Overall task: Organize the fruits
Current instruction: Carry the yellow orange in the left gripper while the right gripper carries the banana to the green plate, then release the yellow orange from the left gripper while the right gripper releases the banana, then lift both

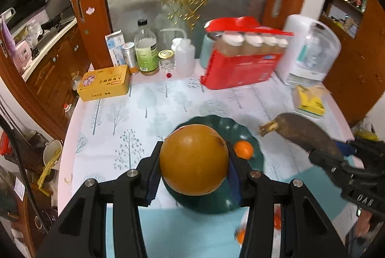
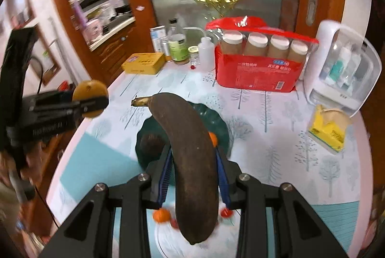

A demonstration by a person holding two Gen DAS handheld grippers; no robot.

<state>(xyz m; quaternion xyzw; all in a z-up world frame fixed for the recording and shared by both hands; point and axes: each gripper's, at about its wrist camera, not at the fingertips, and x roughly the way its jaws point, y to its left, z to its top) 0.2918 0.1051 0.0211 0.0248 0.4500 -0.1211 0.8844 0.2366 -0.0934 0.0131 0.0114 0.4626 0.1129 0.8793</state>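
My left gripper (image 1: pixel 194 162) is shut on a large orange-brown round fruit (image 1: pixel 194 159) and holds it above the near side of a dark green scalloped plate (image 1: pixel 255 149). A small tangerine (image 1: pixel 244 149) lies on that plate. My right gripper (image 2: pixel 193 168) is shut on a brown overripe banana (image 2: pixel 187 152), held over the plate (image 2: pixel 222 128), stem pointing away. The right gripper with the banana (image 1: pixel 300 131) shows at right in the left wrist view. The left gripper with the round fruit (image 2: pixel 90 105) shows at left in the right wrist view.
A small tangerine (image 2: pixel 161 214) and small red fruits (image 2: pixel 225 212) lie near the table's front edge. At the back stand a red pack of jars (image 2: pixel 261 65), bottles (image 2: pixel 178 47), a yellow tin (image 2: pixel 144 62) and a white appliance (image 2: pixel 344 70). A yellow packet (image 2: pixel 328 129) lies right.
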